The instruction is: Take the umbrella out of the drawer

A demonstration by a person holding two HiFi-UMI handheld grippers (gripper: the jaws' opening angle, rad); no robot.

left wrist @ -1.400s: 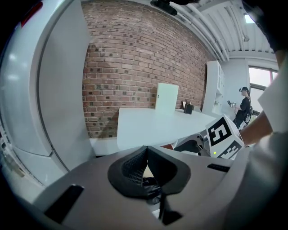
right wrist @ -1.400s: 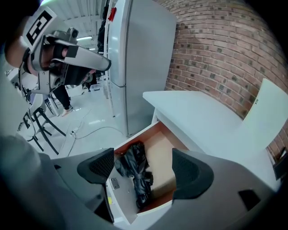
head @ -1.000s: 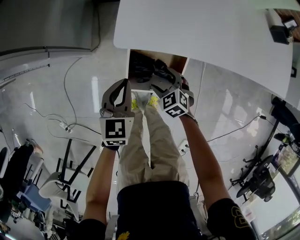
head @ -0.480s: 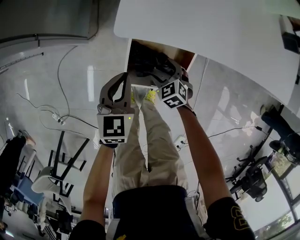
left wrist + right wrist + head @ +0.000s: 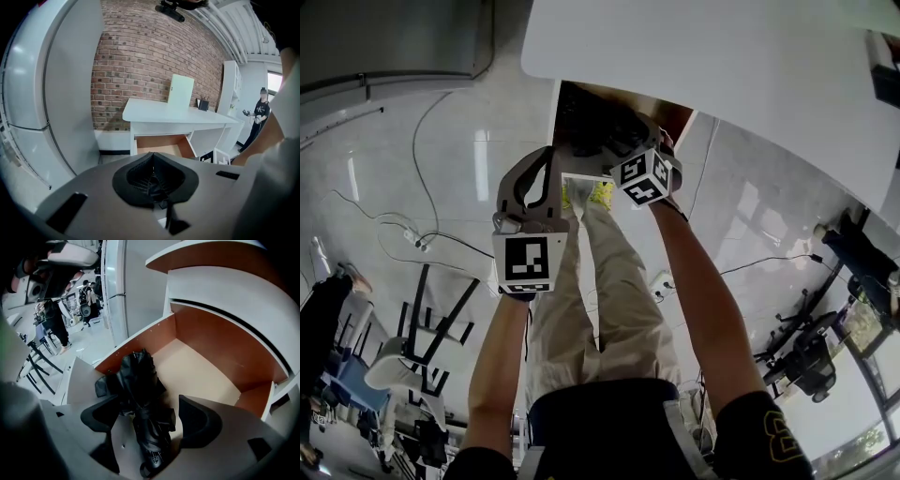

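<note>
Head view: the drawer (image 5: pixel 661 111) stands open under the desk's (image 5: pixel 703 47) near edge. The right gripper (image 5: pixel 619 141) is over its opening, and the left gripper (image 5: pixel 542 169) is outside its front-left corner.

Left gripper view: jaws pressed together, empty, facing the drawer from well apart.

Right gripper view: jaws apart astride the black umbrella (image 5: pixel 138 380), which lies along the drawer's left wall. The right half of the drawer is bare. Probably not touching; hard to tell.

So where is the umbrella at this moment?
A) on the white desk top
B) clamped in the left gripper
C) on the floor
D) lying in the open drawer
D: the right gripper view shows the black umbrella lying in the drawer, with the right gripper open over it.
</note>
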